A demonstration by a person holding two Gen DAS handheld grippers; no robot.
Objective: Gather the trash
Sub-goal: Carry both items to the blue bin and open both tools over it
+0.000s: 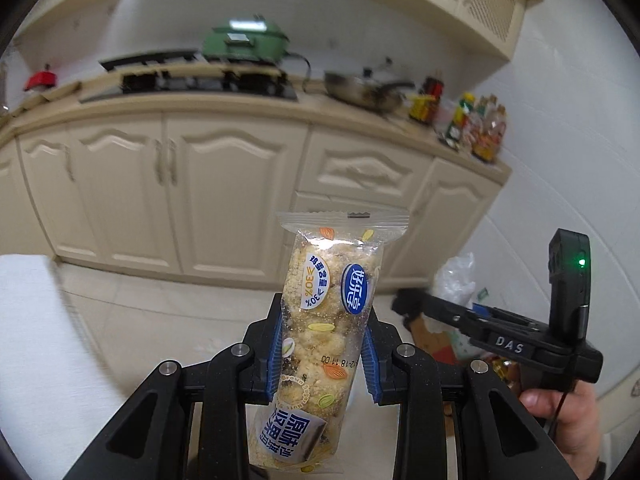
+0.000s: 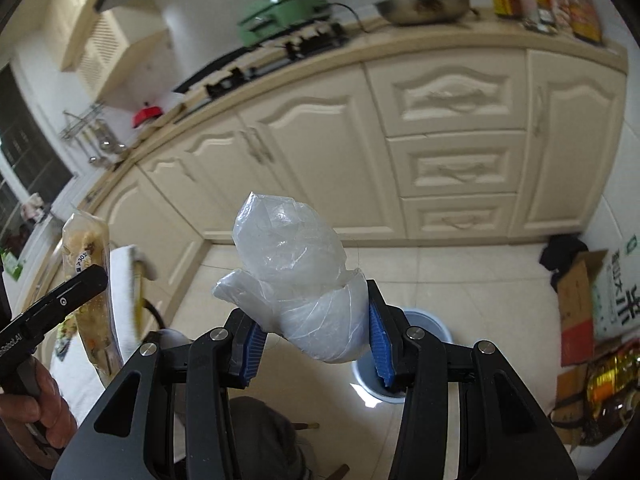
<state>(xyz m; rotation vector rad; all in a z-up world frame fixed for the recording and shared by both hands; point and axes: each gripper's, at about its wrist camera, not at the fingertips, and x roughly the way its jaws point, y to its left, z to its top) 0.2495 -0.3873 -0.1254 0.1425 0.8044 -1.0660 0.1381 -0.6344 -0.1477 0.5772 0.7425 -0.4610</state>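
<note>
My left gripper (image 1: 323,350) is shut on a clear snack bar wrapper (image 1: 326,316) with a blue oval logo; the bar stands upright between the blue pads. My right gripper (image 2: 316,338) is shut on a crumpled clear plastic bag (image 2: 298,276) that bulges above its fingers. Below and behind that bag stands a pale blue bin (image 2: 426,326) on the tiled floor, partly hidden by the right finger. The right gripper (image 1: 408,304) also shows at the right of the left wrist view, held by a hand (image 1: 568,404). The snack wrapper (image 2: 90,280) appears at the left of the right wrist view.
Cream kitchen cabinets (image 1: 224,188) run under a counter with a gas hob (image 1: 192,80), a green cooker (image 1: 244,44), a wok (image 1: 364,90) and bottles (image 1: 476,124). Cardboard boxes (image 2: 580,312) and an oil bottle (image 2: 608,388) sit at the right wall. A white surface (image 1: 28,320) lies at left.
</note>
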